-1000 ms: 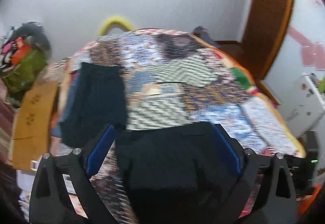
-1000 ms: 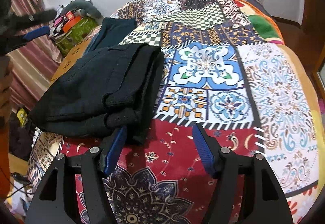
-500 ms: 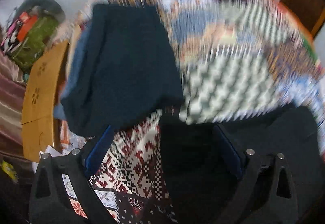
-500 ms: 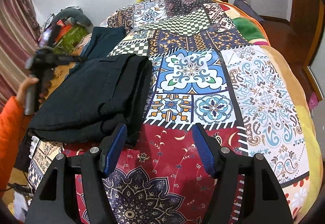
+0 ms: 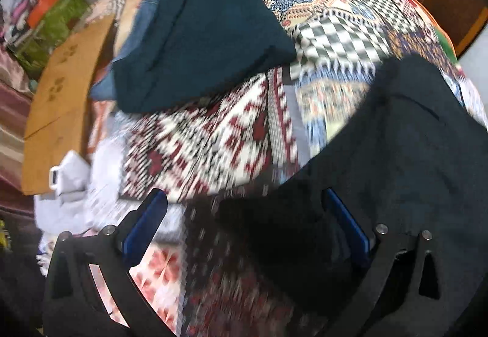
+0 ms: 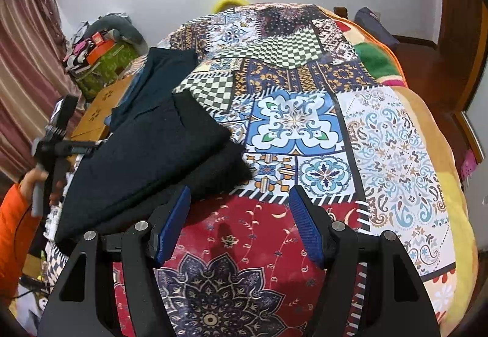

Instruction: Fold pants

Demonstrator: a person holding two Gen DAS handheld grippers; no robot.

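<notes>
The black pants (image 6: pixel 152 160) lie folded on the bed (image 6: pixel 396 154), on the patchwork blanket (image 6: pixel 292 123), near its left edge. The right gripper (image 6: pixel 239 225) is wide open and holds nothing; it hangs over the red patch just beside the pants. The left gripper (image 5: pixel 244 224) is wide open too, with a corner of the pants (image 5: pixel 381 160) between its fingers but not pinched. A dark green folded cloth (image 5: pixel 198 41) lies farther back on the bed.
</notes>
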